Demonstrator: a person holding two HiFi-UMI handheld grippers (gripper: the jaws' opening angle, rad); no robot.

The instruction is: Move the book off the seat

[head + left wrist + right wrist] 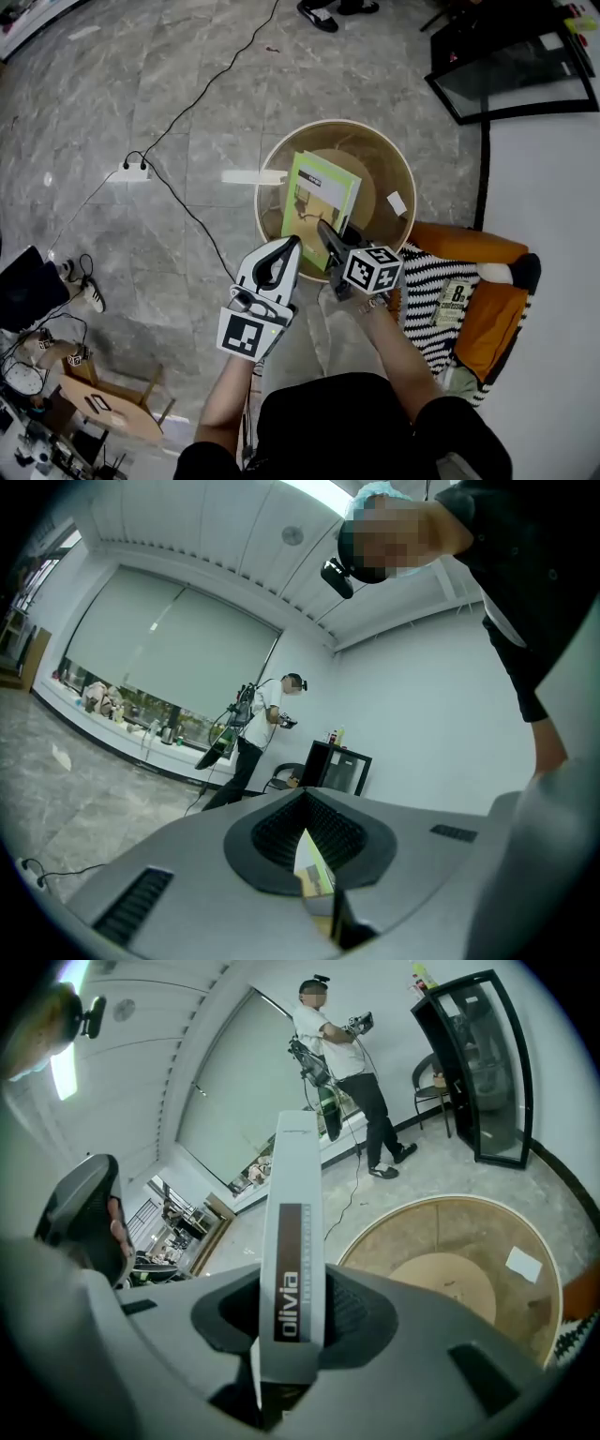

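My right gripper [330, 234] is shut on the lower edge of a green and white book [319, 202]. It holds the book tilted over a round wooden table with a raised rim [281, 159]. In the right gripper view the book's white spine [292, 1241], printed "olivia", stands upright between the pads of this gripper [292, 1335]. My left gripper [291, 248] hangs just left of the book with its jaws together and nothing in them. In its own view, that gripper's [305, 803] closed jaws leave a hollow through which the book's edge [311, 866] shows. The orange seat [497, 319] with a striped cushion is at the right.
A small booklet [454, 302] lies on the striped cushion. A white paper slip [397, 202] rests in the round table. A power strip [129, 172] and its cable cross the floor at the left. A black glass cabinet [511, 66] stands at the top right, a wooden stool [108, 403] at the lower left. Another person [347, 1082] stands farther off.
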